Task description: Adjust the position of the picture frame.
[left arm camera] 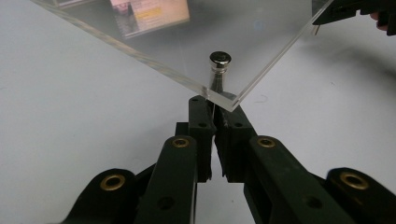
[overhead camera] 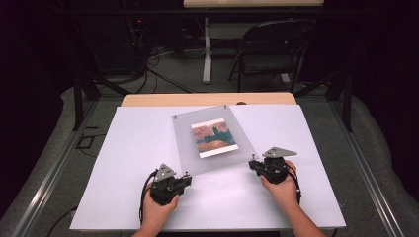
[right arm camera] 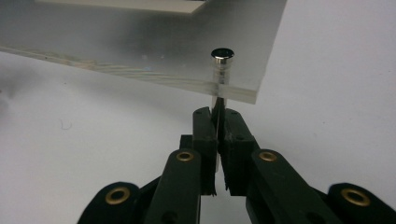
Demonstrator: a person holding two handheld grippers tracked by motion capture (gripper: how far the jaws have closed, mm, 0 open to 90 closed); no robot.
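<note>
Both hand-held grippers sit nearest: left hand-held gripper [overhead camera: 187, 176] clenched on the near-left metal standoff pin [left arm camera: 218, 70] of the clear acrylic panel [overhead camera: 212, 140], right hand-held gripper [overhead camera: 253, 161] clenched on the near-right pin [right arm camera: 221, 70]. Panel and picture [overhead camera: 214, 138] lie mid-bench [overhead camera: 138, 148].

Clear acrylic panel [overhead camera: 212, 140]: smooth, glossy, faintly frosted from above, with polished, see-through edges. Printed paper picture [overhead camera: 214, 139] under it, matt with a white border. Two metal standoff pins [left arm camera: 219, 70] [right arm camera: 222, 70]: shiny, chrome-like, with dark glossy caps. Left gripper [left arm camera: 214, 109] and right gripper [right arm camera: 217, 116]: matt black plastic, brass-coloured rivets. White table cover [overhead camera: 128, 163]: smooth, matt. Pale wood table edge [overhead camera: 163, 100] behind.
</note>
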